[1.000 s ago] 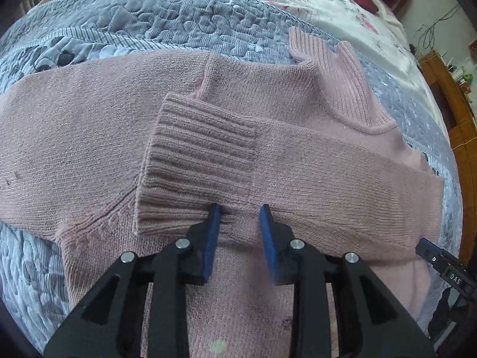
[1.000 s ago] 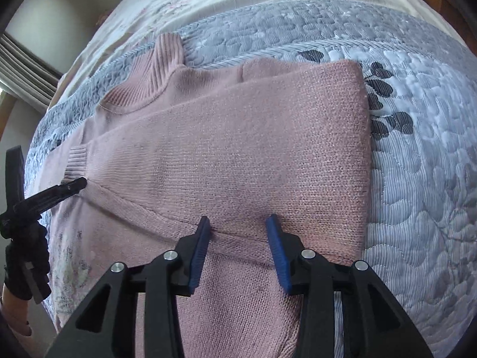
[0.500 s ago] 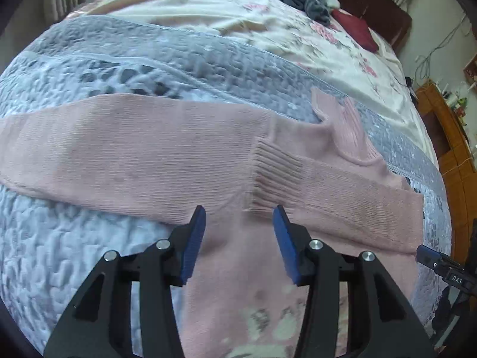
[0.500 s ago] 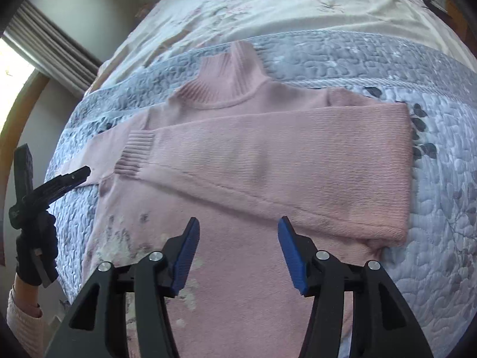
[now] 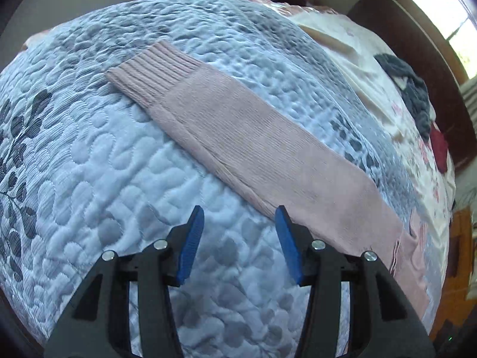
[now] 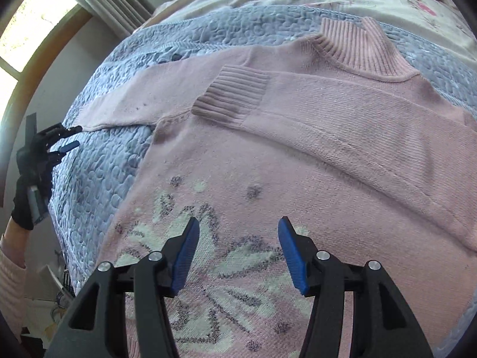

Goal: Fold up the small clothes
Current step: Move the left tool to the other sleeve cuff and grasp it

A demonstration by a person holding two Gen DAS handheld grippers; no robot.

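**Two open tongs over a half-folded pink sweater**

Two sets of tongs are in my views, and both stand with their blue pads spread wide and nothing between them. My left tongs point(image 5: 239, 238) hang over the grey-blue quilted bedspread point(image 5: 89, 164), just beside the lower edge of the sweater's outstretched sleeve point(image 5: 253, 137). That sleeve lies flat and straight across the quilt, its ribbed cuff point(image 5: 152, 71) at the far end, away from me. Farther up the bed I can see a dark grey garment point(image 5: 408, 89) and a dark red one point(image 5: 441, 146) on a floral sheet point(image 5: 366, 59).

My right tongs point(image 6: 237, 244) hover above the chest of the pink turtleneck sweater point(image 6: 268, 179), over its cream and grey flower motif point(image 6: 223, 262). The sweater is spread front-up on the bedspread. One sleeve point(image 6: 357, 119) is folded across the body, its cuff point(image 6: 232, 98) resting near the opposite shoulder, below the ribbed collar point(image 6: 360, 50). From this side the left tongs show at the picture's left edge, held by a black-gloved hand point(image 6: 32, 179), their tips touching or nearly touching the unfolded sleeve's edge; I cannot tell which.
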